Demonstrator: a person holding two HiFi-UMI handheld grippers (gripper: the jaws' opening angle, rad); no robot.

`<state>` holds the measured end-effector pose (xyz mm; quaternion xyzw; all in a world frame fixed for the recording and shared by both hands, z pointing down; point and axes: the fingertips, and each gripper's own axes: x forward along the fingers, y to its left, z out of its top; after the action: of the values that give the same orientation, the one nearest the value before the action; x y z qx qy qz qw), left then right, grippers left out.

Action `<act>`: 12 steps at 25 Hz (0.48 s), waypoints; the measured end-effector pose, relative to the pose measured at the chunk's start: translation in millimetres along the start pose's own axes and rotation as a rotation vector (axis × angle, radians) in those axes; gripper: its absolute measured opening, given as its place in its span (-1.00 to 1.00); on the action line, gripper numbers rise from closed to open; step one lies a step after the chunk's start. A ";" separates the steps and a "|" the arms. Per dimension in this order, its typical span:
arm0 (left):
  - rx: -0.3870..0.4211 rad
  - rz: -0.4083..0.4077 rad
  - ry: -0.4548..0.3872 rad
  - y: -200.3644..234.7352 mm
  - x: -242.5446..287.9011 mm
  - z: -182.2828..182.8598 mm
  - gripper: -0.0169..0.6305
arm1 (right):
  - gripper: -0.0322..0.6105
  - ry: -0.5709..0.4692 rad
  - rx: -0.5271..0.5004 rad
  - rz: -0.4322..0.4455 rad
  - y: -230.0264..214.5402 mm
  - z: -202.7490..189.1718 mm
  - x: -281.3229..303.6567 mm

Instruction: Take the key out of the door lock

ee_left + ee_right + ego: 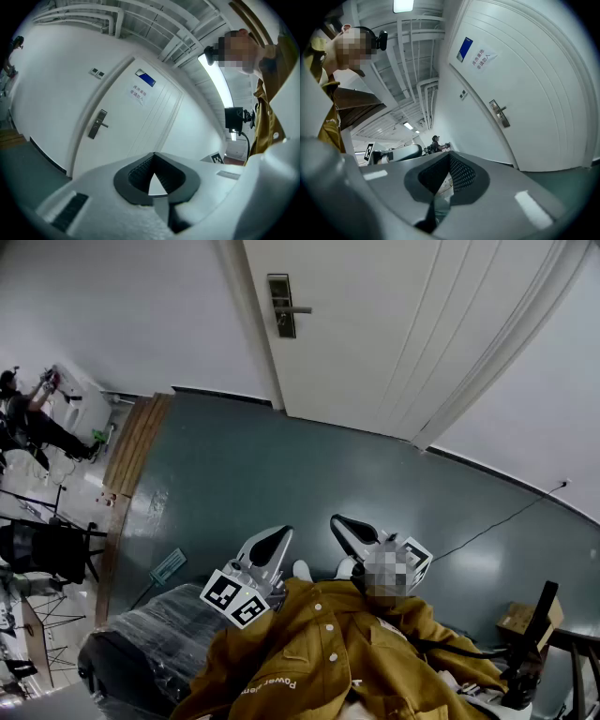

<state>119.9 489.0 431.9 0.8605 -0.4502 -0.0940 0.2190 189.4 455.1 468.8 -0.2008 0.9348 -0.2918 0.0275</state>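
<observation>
- Left gripper (272,542) is held low, just in front of the wearer's mustard jacket (319,652), with its jaws pointed forward toward the door (394,324).
- Its jaws are seen closed tip to tip in the left gripper view, and nothing is gripped between them.
- Right gripper (345,529) is held just beside the left one at about the same height, and the two are angled slightly toward each other.
- Its jaws are pressed together as well, and nothing is held.
- Both grippers are held close to the body above the teal floor (281,474), well apart from the door.
- Door lock (279,306) is seen as a metal plate near the door's left edge, with a lever handle (298,309) sticking out to the right.
- Key cannot be made out at the lock in any view; it is too small to tell.
- A paper sign (483,60) and a blue label (464,49) are seen high on the door.
- A second person (28,418) is seen at the far left by the wall.
</observation>
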 end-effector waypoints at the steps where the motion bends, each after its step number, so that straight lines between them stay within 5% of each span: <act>1: -0.002 0.000 -0.001 -0.3 -0.3 0.3 -0.95 | -0.88 0.000 0.001 -0.001 0.5 0.1 -0.1; 12: -0.016 0.018 -0.016 9.6 -17.2 -2.7 -0.95 | -0.88 0.006 -0.009 0.026 11.9 -9.3 9.8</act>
<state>103.9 499.0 438.2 0.8539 -0.4588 -0.1027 0.2233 174.5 465.2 470.5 -0.1881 0.9386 -0.2880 0.0277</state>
